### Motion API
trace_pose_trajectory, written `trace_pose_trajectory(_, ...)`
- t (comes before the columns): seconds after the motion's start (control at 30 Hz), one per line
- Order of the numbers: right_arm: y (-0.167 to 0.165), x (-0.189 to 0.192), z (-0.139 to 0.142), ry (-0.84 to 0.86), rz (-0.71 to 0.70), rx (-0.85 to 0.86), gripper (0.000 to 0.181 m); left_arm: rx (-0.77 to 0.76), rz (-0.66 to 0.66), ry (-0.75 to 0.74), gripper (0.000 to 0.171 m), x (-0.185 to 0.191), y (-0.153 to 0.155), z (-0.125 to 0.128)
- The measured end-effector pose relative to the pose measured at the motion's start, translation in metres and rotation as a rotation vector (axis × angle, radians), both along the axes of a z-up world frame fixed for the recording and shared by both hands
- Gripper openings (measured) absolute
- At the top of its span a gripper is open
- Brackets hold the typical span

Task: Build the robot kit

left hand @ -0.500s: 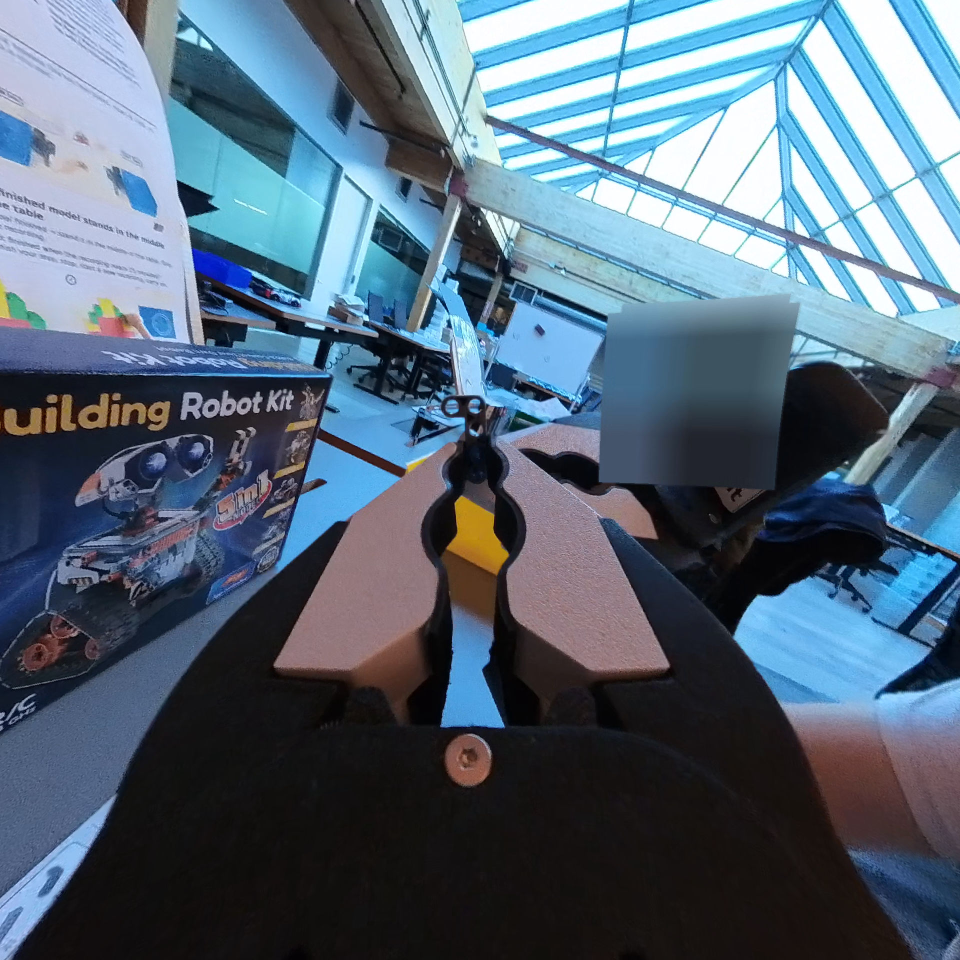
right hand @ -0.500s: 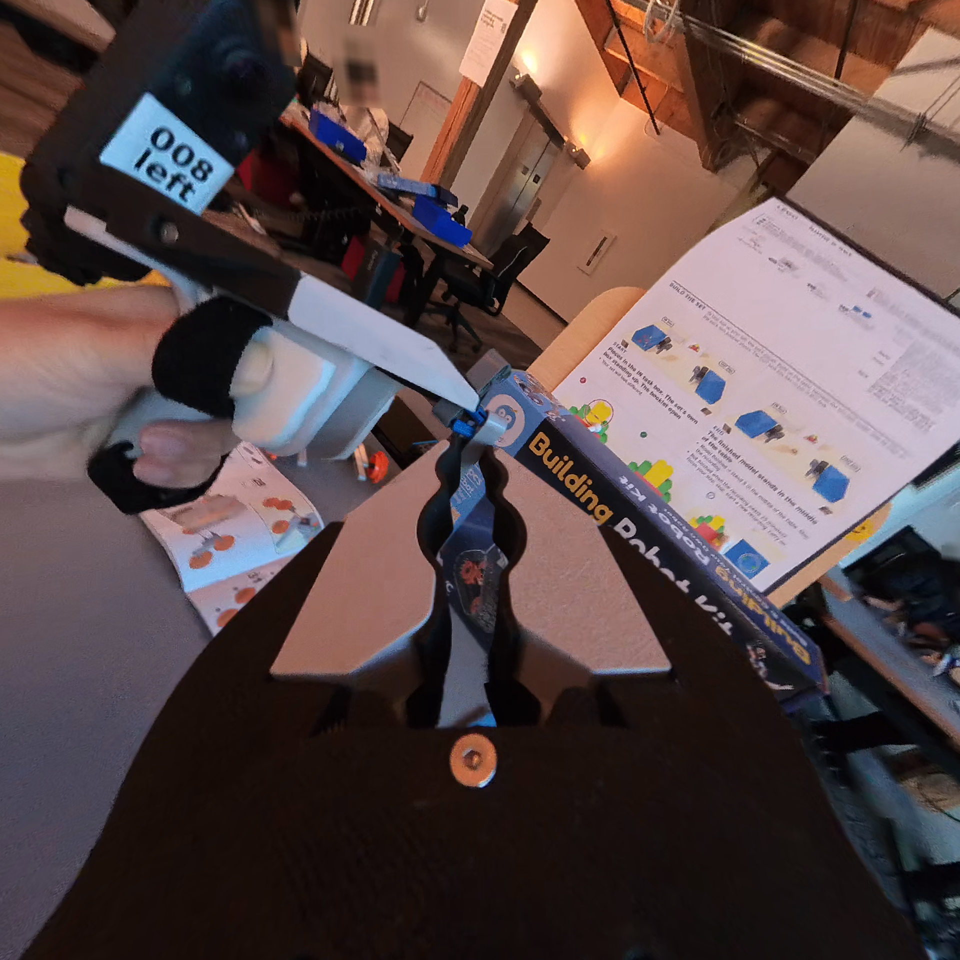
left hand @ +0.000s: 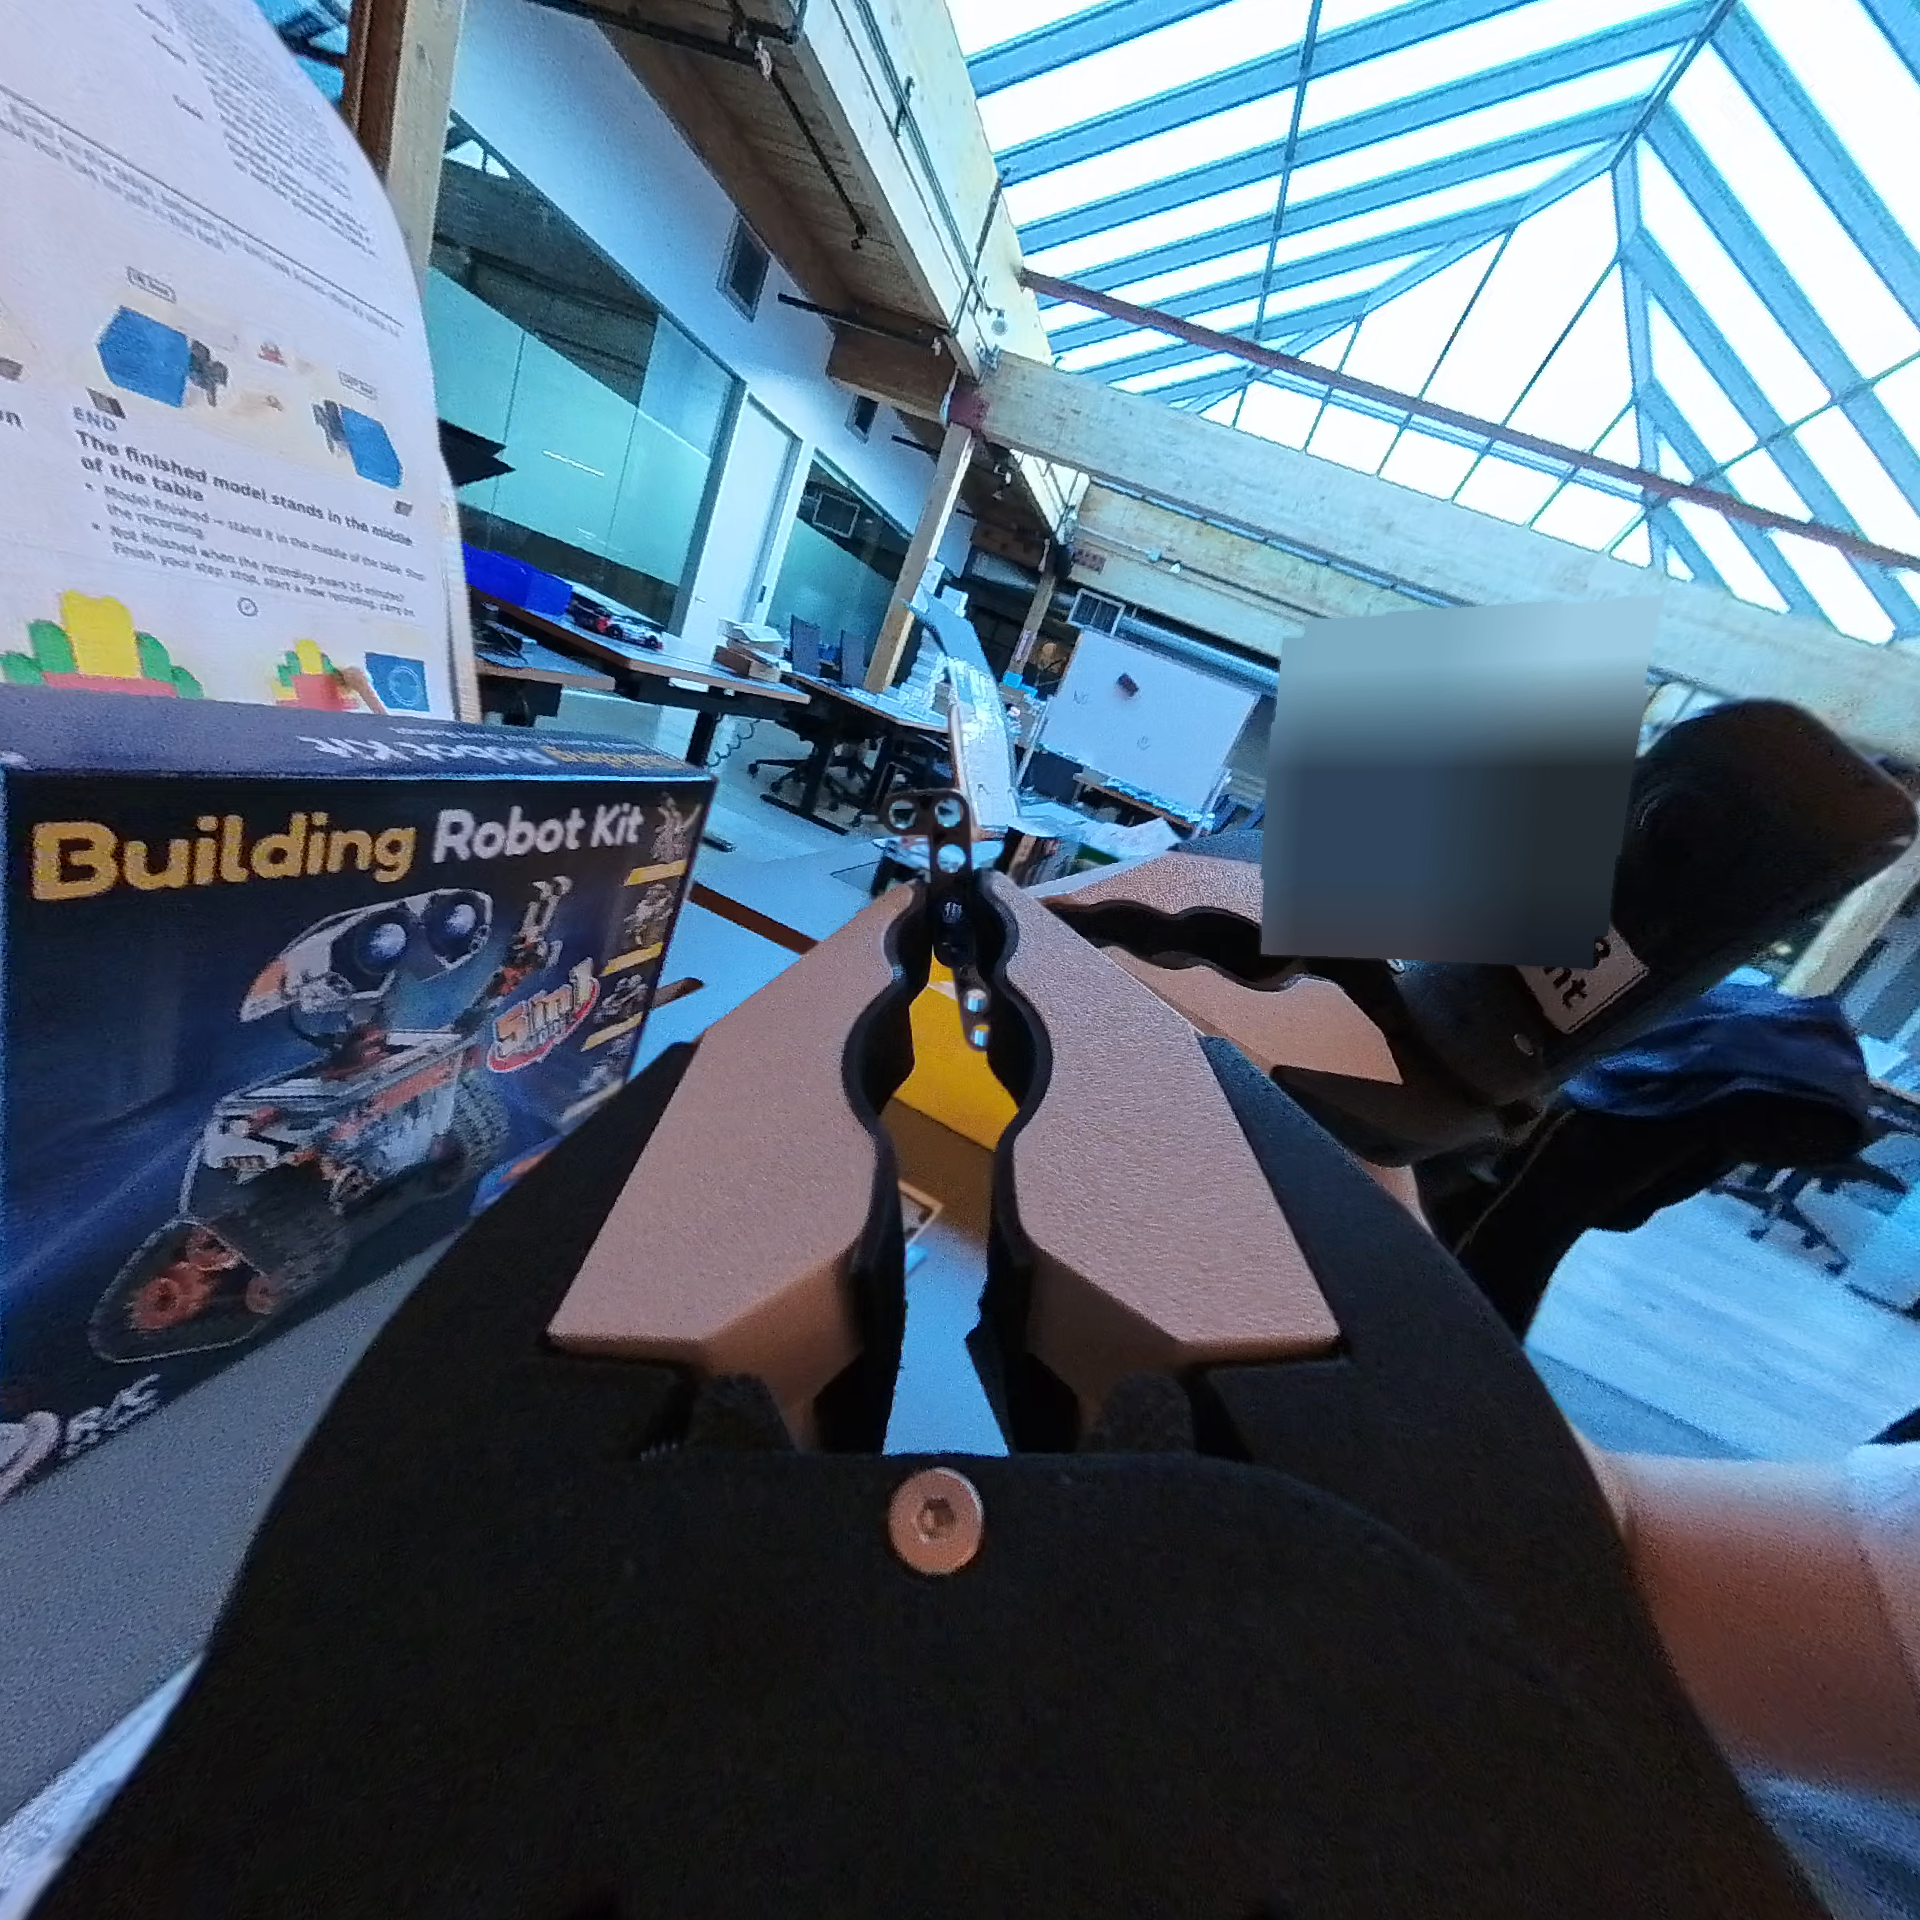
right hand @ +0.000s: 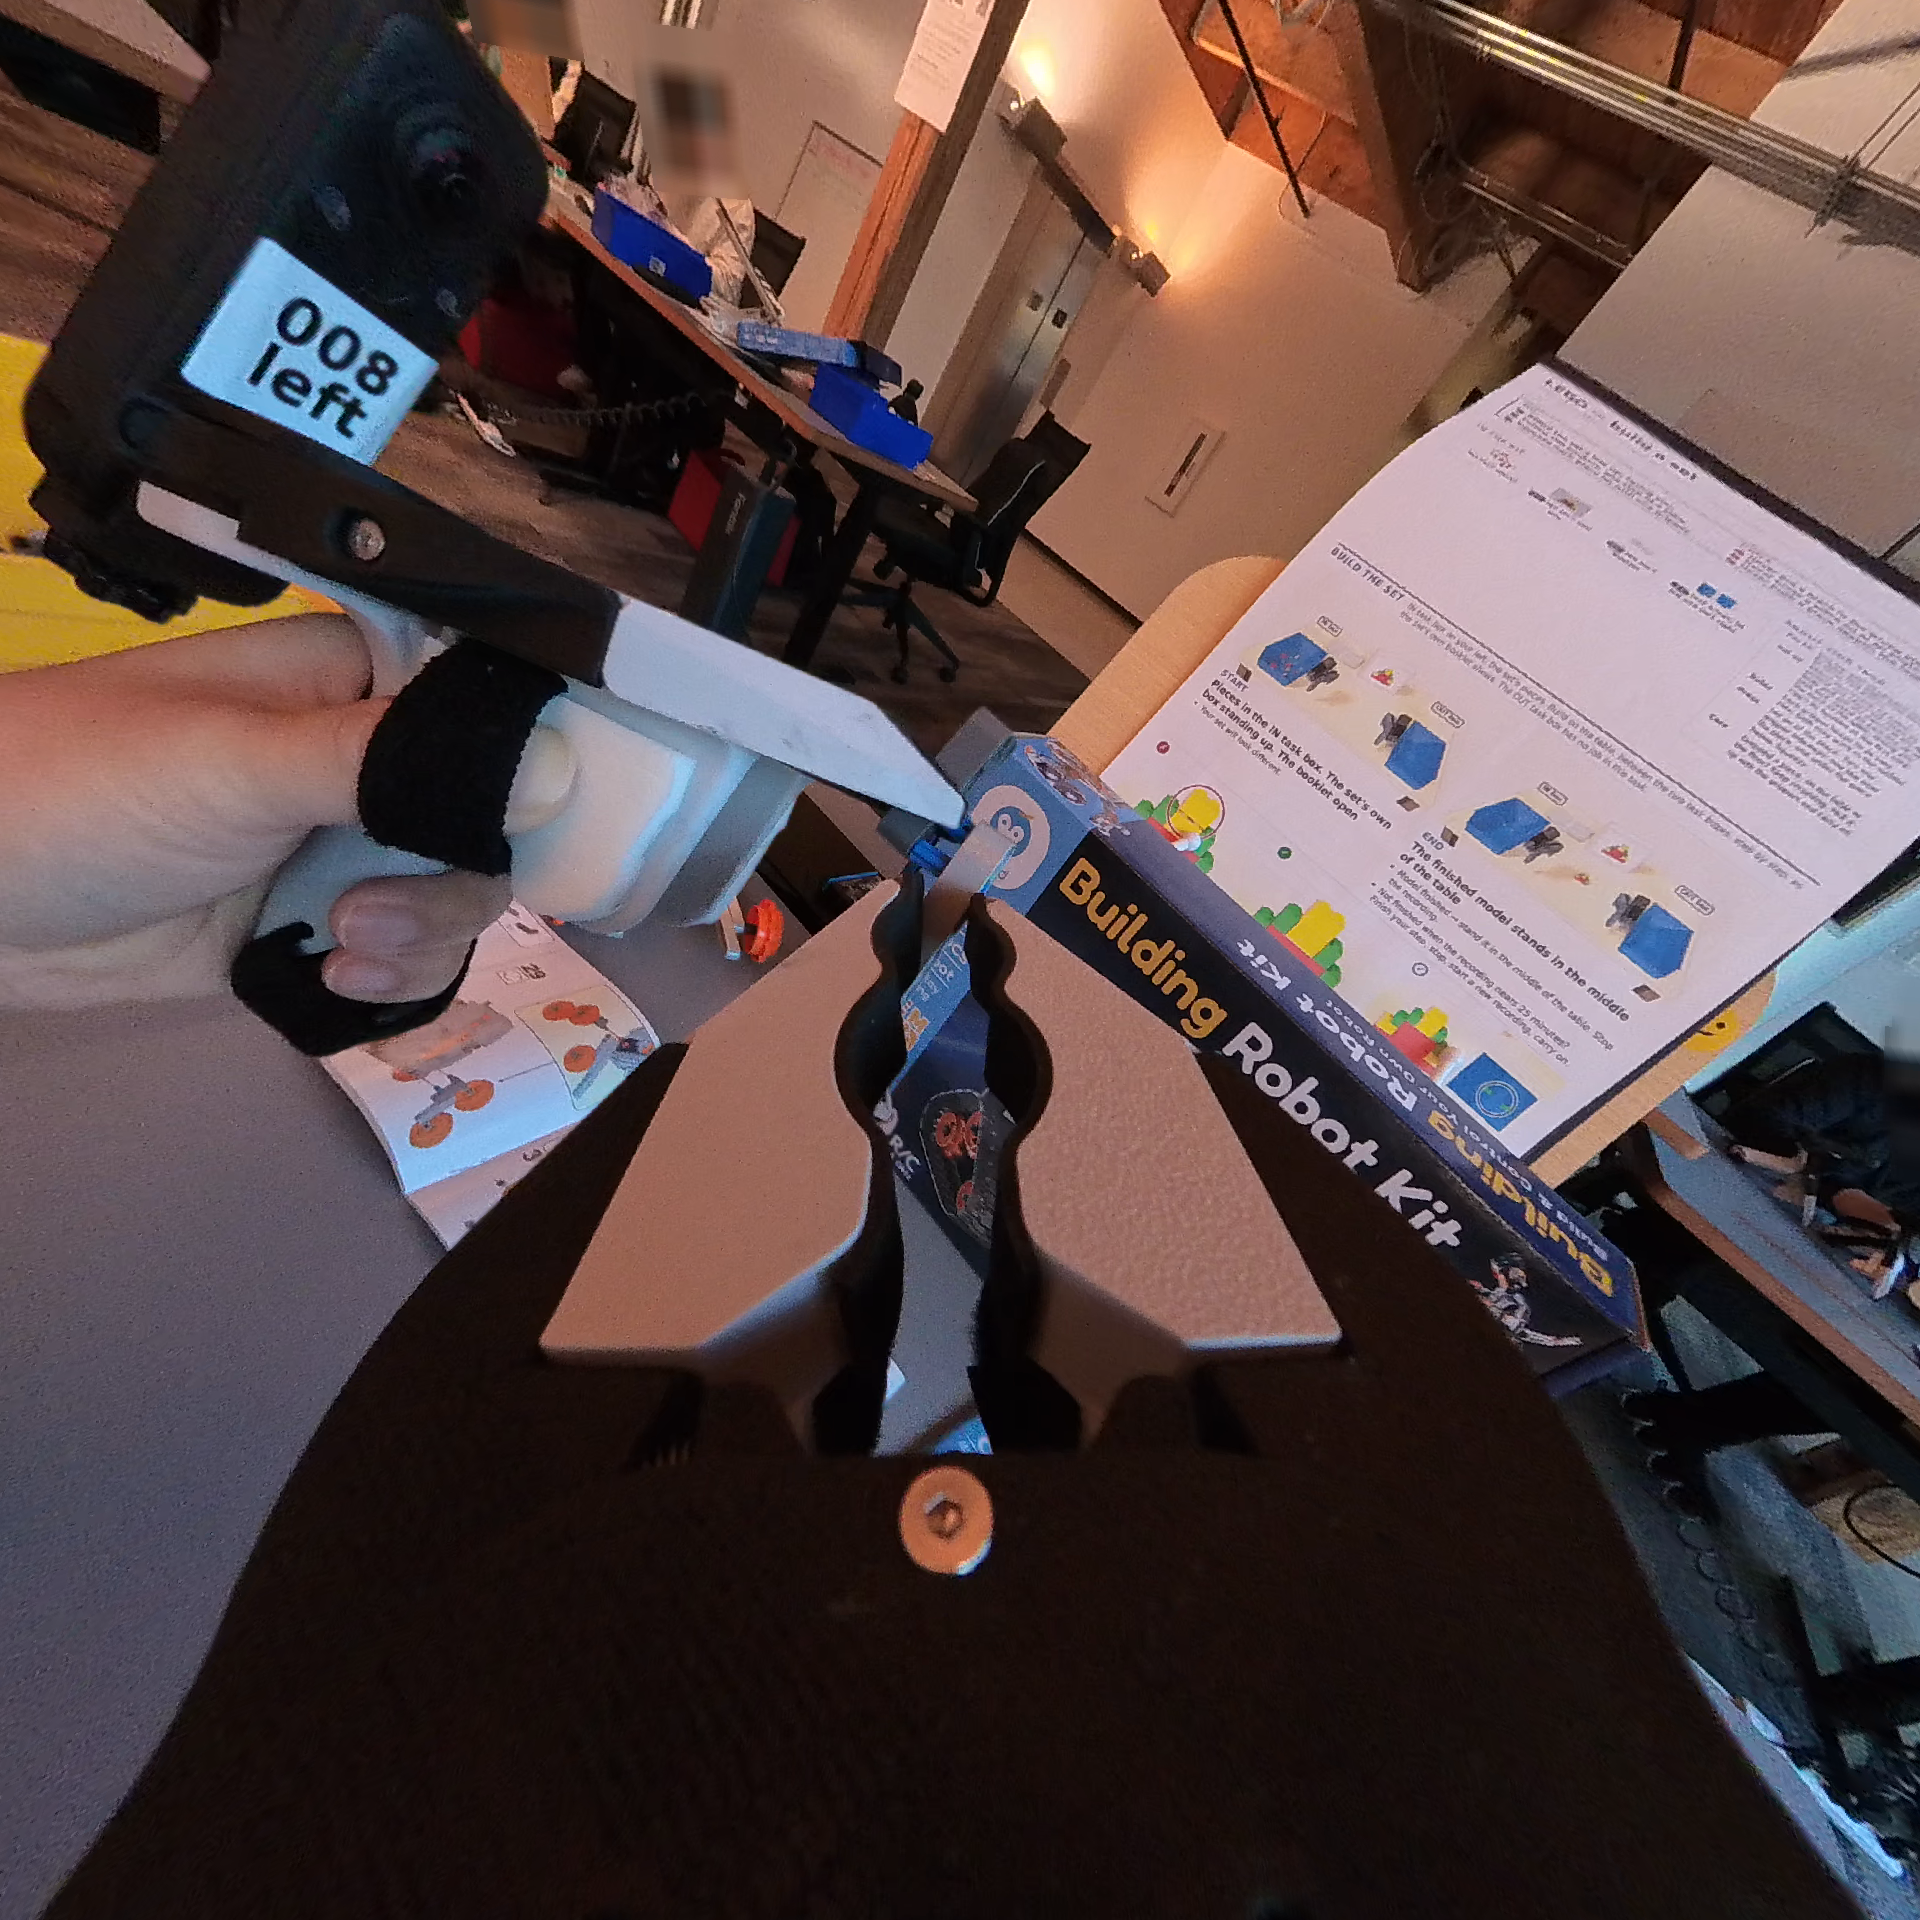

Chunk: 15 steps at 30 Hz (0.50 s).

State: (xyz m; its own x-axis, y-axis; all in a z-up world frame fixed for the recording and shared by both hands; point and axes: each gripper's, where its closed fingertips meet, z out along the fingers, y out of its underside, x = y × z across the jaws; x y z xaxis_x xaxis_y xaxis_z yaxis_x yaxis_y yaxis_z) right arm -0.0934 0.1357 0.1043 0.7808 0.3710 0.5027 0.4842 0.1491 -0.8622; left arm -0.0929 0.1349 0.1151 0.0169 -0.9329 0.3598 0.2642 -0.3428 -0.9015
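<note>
My left gripper point(left hand: 948, 883) pinches a small metal bracket point(left hand: 938, 831) with round holes, upright at its tips. My right gripper point(right hand: 940, 894) clamps a pale grey piece point(right hand: 977, 857) (blue bit beside it), tips nearly meeting.

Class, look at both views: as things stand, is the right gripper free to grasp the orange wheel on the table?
Probably not: the right gripper is shut on a small grey part, and the left gripper hangs over the orange wheel.
</note>
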Motion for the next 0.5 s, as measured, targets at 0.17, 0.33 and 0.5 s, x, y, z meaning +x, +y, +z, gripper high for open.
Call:
trace_pose_trajectory(0.17,-0.0034,0.0010,0.0030,-0.022,-0.003,0.003,0.006,-0.063,-0.056,-0.051,0.004,0.0011,-0.0022,0.0016)
trace_pose_trajectory(0.33,-0.0029,0.0030,0.0010,-0.021,0.013,-0.007,0.006,-0.092,-0.086,-0.066,0.004,0.0030,-0.0041,0.0014)
trace_pose_trajectory(0.5,-0.0046,0.0022,0.0029,-0.061,0.023,0.039,0.006,-0.119,-0.115,-0.087,0.004,0.0025,-0.0050,0.0026)
